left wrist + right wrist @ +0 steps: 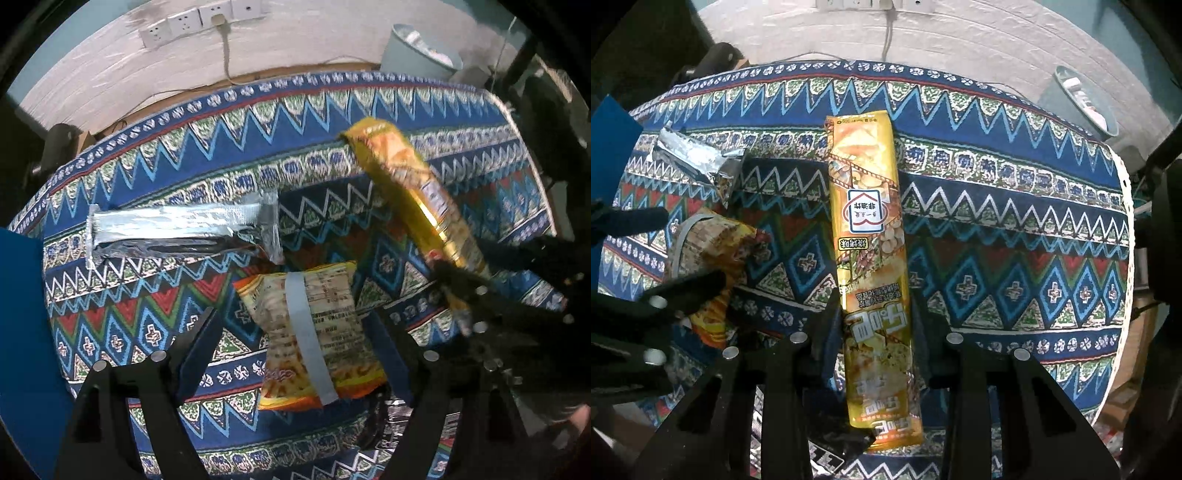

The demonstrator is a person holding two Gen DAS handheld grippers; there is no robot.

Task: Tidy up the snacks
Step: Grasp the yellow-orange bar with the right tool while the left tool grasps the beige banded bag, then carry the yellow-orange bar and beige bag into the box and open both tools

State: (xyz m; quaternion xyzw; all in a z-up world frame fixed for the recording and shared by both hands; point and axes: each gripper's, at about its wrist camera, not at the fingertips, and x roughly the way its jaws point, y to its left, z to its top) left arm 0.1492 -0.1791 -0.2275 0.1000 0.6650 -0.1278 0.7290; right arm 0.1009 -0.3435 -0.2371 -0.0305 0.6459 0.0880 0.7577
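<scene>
Right jaws (875, 314): clamped on the long yellow snack pack (868, 221), its length running away from me.
Left jaws (295, 332): wide, empty, straddling the orange noodle-snack bag (314, 332).
Silver wrapper (177, 229): beyond the bag, crosswise on the tabletop (147, 166).

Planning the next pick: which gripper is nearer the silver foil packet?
Left. The left gripper hangs open over the orange snack bag, just beside the silver foil packet. The right gripper is farther off, shut on the long yellow snack pack.
</scene>
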